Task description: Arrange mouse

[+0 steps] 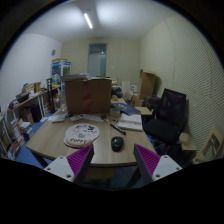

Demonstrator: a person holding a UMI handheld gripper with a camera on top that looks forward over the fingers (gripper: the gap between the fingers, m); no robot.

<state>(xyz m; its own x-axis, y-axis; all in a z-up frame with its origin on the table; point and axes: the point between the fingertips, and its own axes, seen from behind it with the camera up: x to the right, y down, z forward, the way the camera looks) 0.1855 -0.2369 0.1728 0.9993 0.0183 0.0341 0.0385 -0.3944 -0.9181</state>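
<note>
The tongs hang open and empty above the near edge of the desk. The mouse lies on the desk just ahead of them, roughly in line with the gap. A round patterned mat sits to its left, papers beyond it. A hurried descent could nudge the mouse toward the near edge. Bare desk around it leaves room; the black chair crowds the right side.
</note>
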